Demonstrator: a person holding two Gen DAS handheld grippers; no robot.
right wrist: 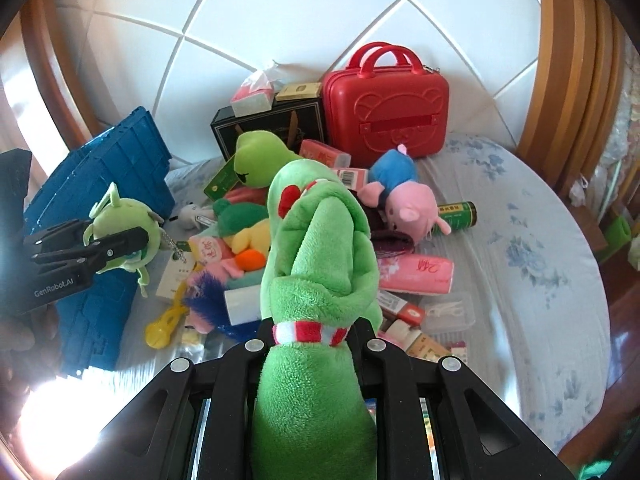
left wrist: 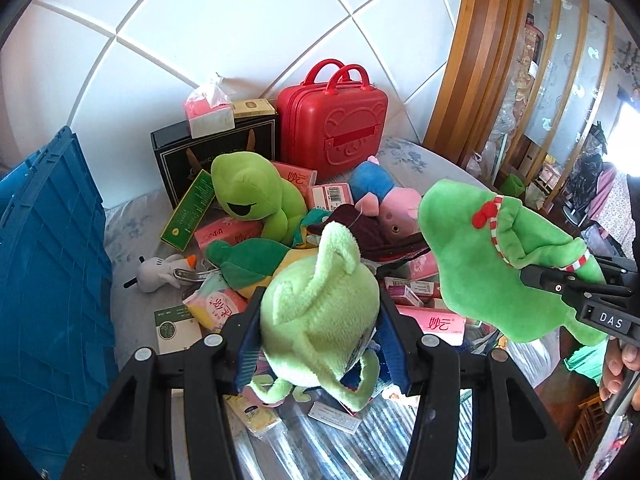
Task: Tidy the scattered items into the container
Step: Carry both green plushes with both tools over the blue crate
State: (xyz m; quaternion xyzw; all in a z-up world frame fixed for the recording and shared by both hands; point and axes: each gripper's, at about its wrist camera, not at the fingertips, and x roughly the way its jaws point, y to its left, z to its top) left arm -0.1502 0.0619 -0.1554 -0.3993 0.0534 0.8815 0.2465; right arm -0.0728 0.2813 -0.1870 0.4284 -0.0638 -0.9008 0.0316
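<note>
While lifted clear of the heap: pale green one-eyed monster plush (left wrist: 320, 316) pinched at its sides in the left gripper (left wrist: 320, 344), jaws partway closed on the soft body. Held by the bulk, likely so the dangling limbs and tag hang free for carrying. Face turned away from the lens; horn and back only. Blue crate (left wrist: 48, 280) at far left edge, wall only, interior not seen. Presumably the container. Rest of the pile on the floral-covered tabletop (left wrist: 404, 156): frog plush (left wrist: 256, 192), pink pig plush (left wrist: 384, 204), red case (left wrist: 332, 124), black gift bag (left wrist: 180, 156), pink tissue packs, white duck toy (left wrist: 160, 272). Right gripper (left wrist: 552, 280) at right, clamped on a bright green plush (left wrist: 492, 264) with a red-and-white striped collar. Person's fingertips (left wrist: 616, 368) cut off at the edge.

Right wrist view: green plush (right wrist: 320, 280) filling the centre, jaws fully closed on the narrow part just below the collar, the thinnest place to bite. Head pointing away, face unreadable; species uncertain. Jaw tips buried in fur. Left gripper (right wrist: 116, 240) at left, with the monster plush (right wrist: 124, 216), just in front of the blue crate (right wrist: 108, 168); whether above its opening cannot be told. Green tin (right wrist: 456, 212) beside the pig plush (right wrist: 408, 200). Small boxes behind the plush mostly hidden.

Judgement: both toys in hand, neither yet in the crate.
</note>
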